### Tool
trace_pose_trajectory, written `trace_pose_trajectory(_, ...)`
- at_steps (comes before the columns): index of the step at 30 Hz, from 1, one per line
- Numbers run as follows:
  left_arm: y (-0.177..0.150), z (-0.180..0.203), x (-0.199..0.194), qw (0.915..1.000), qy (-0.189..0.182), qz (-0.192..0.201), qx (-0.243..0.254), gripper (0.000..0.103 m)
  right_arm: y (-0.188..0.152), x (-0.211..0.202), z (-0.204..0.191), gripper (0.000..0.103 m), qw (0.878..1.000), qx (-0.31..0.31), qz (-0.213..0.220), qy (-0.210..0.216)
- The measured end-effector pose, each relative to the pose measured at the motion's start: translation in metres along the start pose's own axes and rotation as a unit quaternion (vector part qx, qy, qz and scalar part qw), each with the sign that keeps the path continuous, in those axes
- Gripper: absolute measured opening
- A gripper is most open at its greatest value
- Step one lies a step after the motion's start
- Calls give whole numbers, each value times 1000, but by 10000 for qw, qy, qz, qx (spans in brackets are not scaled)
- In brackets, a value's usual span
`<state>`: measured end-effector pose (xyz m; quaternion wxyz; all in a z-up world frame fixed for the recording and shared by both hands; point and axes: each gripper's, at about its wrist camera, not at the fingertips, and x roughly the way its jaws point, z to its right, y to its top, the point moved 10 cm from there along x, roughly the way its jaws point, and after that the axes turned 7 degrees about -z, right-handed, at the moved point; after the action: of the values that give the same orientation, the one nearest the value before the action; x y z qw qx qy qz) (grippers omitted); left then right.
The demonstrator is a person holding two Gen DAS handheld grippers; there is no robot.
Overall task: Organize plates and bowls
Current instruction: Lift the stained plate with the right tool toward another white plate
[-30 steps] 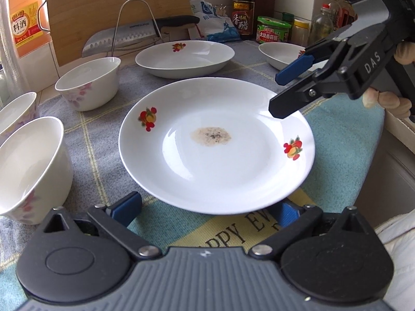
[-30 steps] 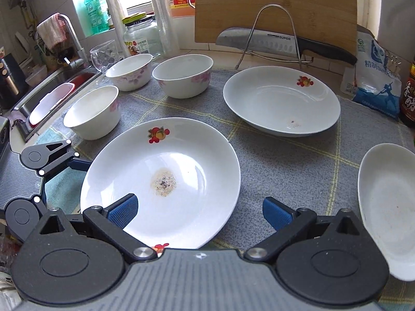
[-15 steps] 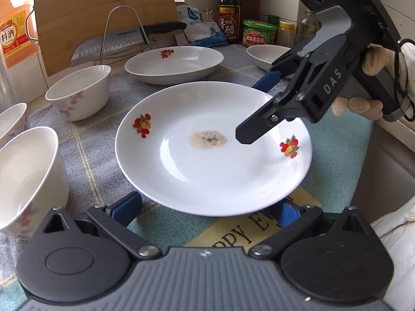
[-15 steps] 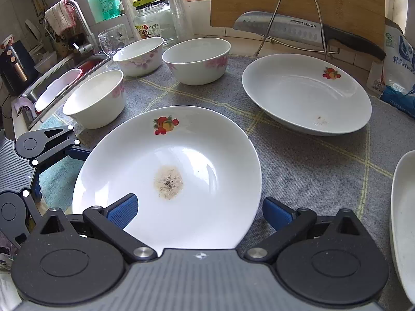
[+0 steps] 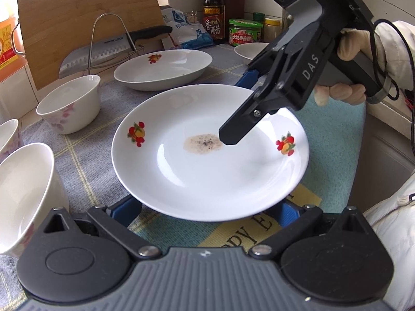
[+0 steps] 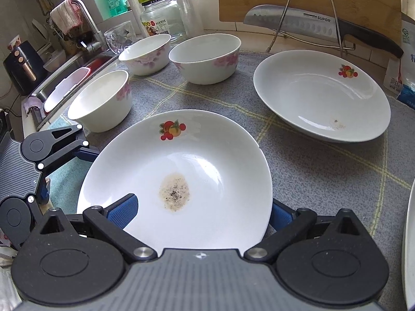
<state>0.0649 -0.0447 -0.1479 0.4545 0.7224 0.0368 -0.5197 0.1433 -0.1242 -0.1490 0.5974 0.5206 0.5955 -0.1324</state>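
A white plate (image 5: 207, 171) with fruit prints and a brown stain in its middle lies on the cloth at the counter's near edge. My left gripper (image 5: 207, 211) is open, and the plate's near rim sits above and between its blue pads (image 5: 127, 210). My right gripper (image 5: 241, 106) reaches in from the right, open. One finger hangs over the stain and the other is low beyond the far rim. In the right wrist view the plate (image 6: 181, 155) fills the gap of the right gripper (image 6: 201, 212), with the left gripper (image 6: 67, 173) at its left rim.
A deep plate (image 6: 321, 96) and three flowered bowls (image 6: 207, 59) (image 6: 145, 54) (image 6: 101, 101) stand behind on the grey cloth (image 6: 324, 176). Another white dish (image 6: 409, 233) is at the far right. A knife (image 6: 311, 26) rests on a wire rack before a cutting board. The sink (image 6: 67, 83) lies left.
My right gripper has come in from the right and down over the plate, so its fingers now straddle the rim. The left gripper has stayed at the near rim.
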Motion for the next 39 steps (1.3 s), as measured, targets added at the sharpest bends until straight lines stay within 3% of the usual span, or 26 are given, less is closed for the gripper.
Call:
trace_pose_trajectory(12,0,1,-1,9999,-57,80,113,102,10,-1,6,103,9978,366,-131,530)
trace_pose_trajectory(18,2,2,0,9997,-90,94,204,103,17,1,11,103,9929,729,-395,855)
trace_pose_trajectory(39,6,2,3,9996,-160,-75,200,102,22,5,11,103,9883,952,-560,1055)
